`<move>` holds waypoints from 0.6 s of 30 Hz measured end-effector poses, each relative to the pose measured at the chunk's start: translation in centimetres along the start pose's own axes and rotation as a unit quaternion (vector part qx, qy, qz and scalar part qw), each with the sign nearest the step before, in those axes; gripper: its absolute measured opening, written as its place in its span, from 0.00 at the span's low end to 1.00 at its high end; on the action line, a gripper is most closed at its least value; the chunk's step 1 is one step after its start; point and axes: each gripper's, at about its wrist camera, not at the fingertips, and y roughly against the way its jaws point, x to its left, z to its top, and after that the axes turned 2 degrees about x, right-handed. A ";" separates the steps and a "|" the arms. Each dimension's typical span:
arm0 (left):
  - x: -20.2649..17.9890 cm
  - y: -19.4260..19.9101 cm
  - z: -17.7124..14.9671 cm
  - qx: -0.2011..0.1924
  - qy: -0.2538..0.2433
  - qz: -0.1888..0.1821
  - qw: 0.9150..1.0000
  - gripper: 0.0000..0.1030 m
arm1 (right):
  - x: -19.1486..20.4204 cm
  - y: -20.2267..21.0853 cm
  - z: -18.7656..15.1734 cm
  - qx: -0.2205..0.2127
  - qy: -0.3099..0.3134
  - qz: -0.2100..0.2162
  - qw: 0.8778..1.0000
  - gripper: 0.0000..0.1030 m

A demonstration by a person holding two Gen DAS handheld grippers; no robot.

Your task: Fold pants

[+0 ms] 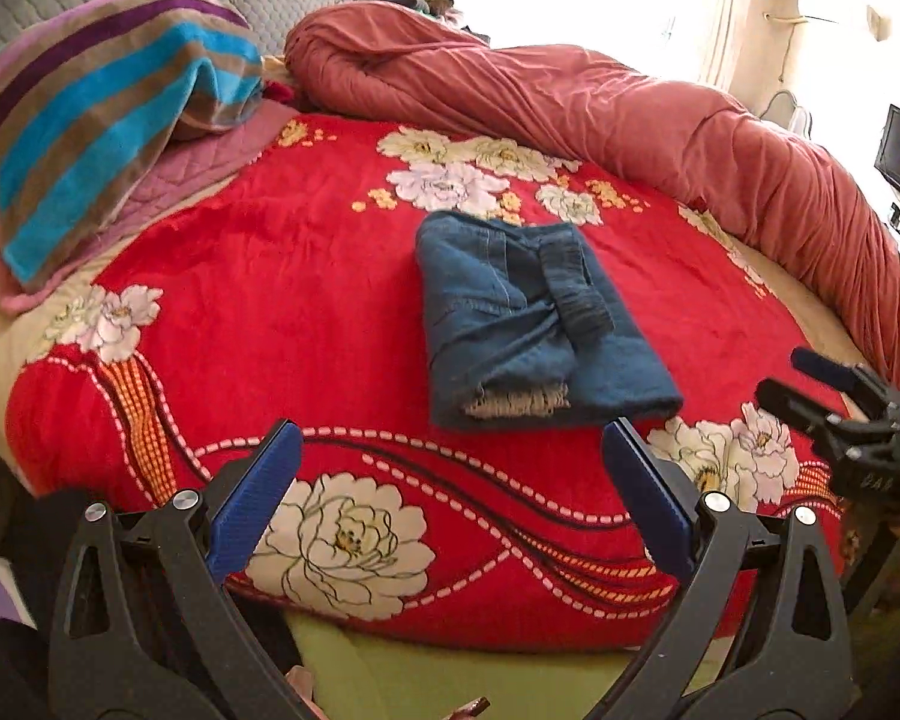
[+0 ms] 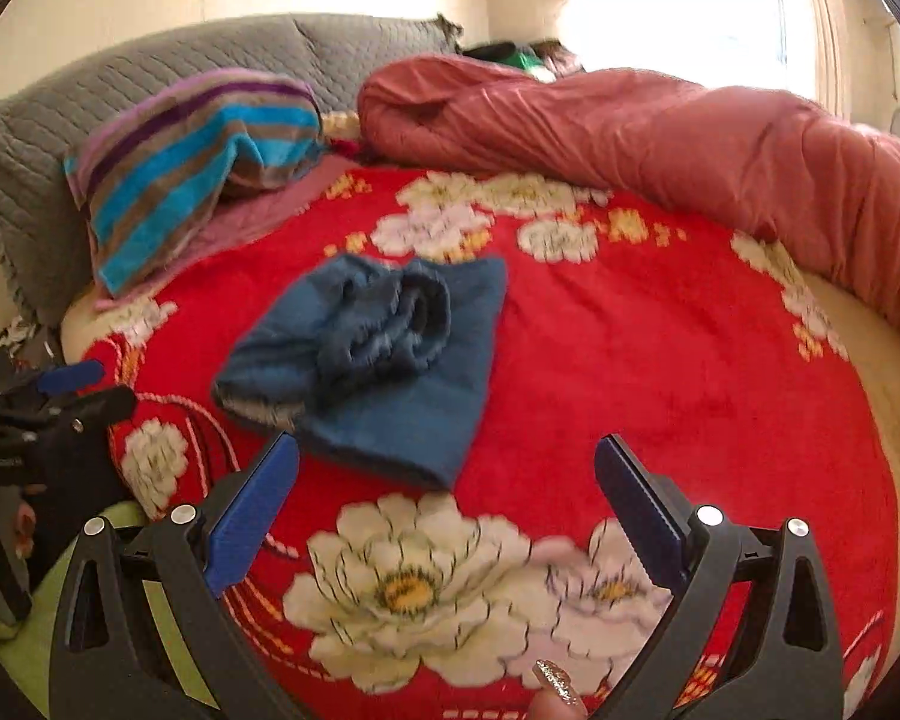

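Note:
Blue denim pants (image 1: pixel 528 324) lie folded into a compact bundle on the red floral bedspread (image 1: pixel 306 312), waistband on top and a frayed hem at the near end. My left gripper (image 1: pixel 450 438) hovers open just short of the bundle, nothing between its blue pads. In the right wrist view the same pants (image 2: pixel 378 360) sit left of centre, and my right gripper (image 2: pixel 447 456) is open and empty in front of them, its left pad near their front edge. Each gripper shows in the other's view: the right gripper (image 1: pixel 822 378) at the far right, the left gripper (image 2: pixel 84 387) at the far left.
A striped brown, blue and purple towel (image 1: pixel 102 138) rests on a pink quilted pad at the back left. A rolled dusty-red duvet (image 1: pixel 600 102) runs along the back and right. Grey quilted pillows (image 2: pixel 150 72) lean at the head. A fingertip with a glitter nail (image 2: pixel 555 684) shows below.

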 end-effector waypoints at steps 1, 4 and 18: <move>0.0 -0.1 -0.1 0.002 -0.001 -0.001 1.000 0.91 | 0.0 -0.4 -0.3 0.008 -0.005 -0.001 1.000 0.96; -0.1 -0.4 -0.2 0.009 -0.003 0.000 1.000 0.91 | 0.1 -1.4 -1.1 0.026 -0.016 0.001 1.000 0.96; 0.1 -0.9 -0.5 0.022 0.004 0.015 1.000 0.91 | 0.1 -1.8 -1.0 0.025 -0.019 0.006 0.999 0.96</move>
